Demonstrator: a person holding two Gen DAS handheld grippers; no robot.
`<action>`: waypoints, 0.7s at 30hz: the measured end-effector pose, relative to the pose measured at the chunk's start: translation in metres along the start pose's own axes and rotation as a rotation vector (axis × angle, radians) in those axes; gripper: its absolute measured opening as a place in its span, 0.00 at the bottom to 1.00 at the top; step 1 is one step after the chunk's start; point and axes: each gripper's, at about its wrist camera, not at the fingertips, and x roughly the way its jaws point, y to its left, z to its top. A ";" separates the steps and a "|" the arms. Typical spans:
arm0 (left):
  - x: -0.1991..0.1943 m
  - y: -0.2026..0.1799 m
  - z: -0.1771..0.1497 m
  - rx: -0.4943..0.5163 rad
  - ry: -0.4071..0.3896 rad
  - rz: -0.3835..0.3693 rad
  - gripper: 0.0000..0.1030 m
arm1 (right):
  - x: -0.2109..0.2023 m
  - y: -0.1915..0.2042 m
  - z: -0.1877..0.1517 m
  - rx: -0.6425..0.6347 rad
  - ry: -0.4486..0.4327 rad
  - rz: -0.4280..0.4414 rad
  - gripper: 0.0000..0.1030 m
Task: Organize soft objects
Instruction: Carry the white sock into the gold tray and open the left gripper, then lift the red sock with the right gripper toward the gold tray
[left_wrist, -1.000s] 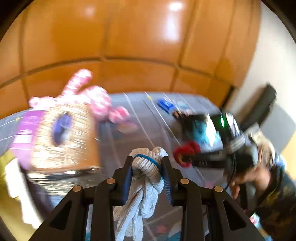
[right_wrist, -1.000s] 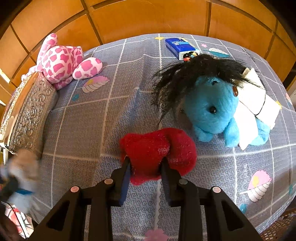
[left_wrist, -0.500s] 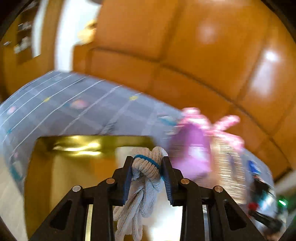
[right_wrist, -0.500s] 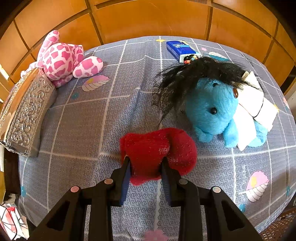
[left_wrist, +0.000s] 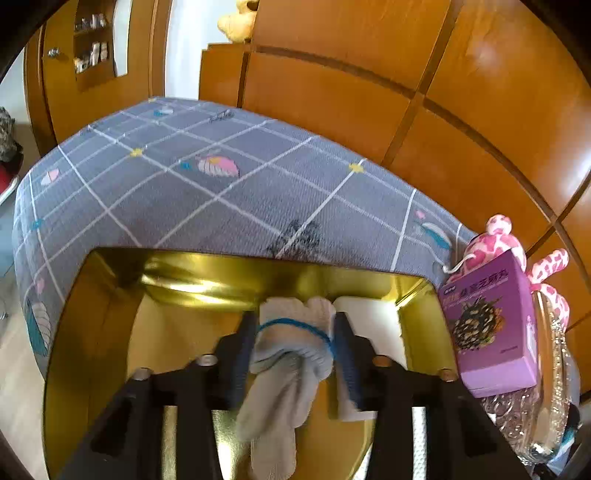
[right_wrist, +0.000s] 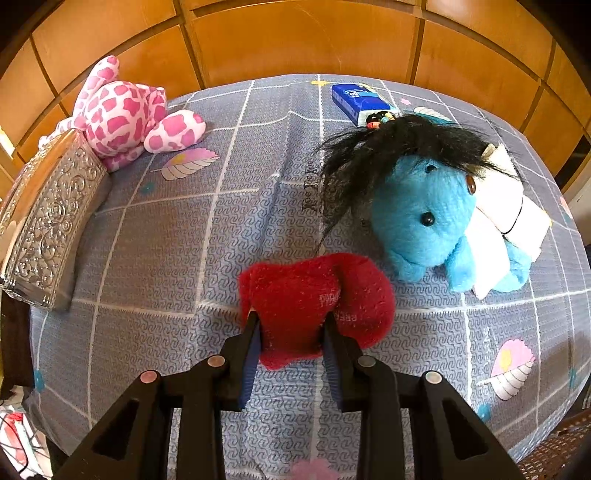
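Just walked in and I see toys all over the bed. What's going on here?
A person is tidying soft things with two handheld grippers. The left gripper is over an open gold box, its jaws opening around a bundle of white knit gloves that hangs between them. The right gripper is clamped on a red plush on the grey bedspread. A blue plush and a pink spotted plush lie waiting.

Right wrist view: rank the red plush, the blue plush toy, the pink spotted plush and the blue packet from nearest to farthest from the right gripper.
1. Red plush: between the right gripper's fingers.
2. Blue plush toy: just beyond, to the right.
3. Pink spotted plush: far left, by the headboard.
4. Blue packet: far edge, right of centre. The last two are close to call.
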 end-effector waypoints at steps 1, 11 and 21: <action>-0.007 -0.002 -0.001 0.004 -0.021 0.006 0.61 | 0.000 -0.001 0.000 0.001 0.000 0.000 0.30; -0.065 -0.026 -0.043 0.136 -0.099 -0.042 0.71 | 0.000 0.004 -0.002 -0.006 -0.022 -0.029 0.30; -0.095 -0.047 -0.086 0.233 -0.099 -0.068 0.77 | -0.001 0.008 -0.007 0.004 -0.057 -0.062 0.30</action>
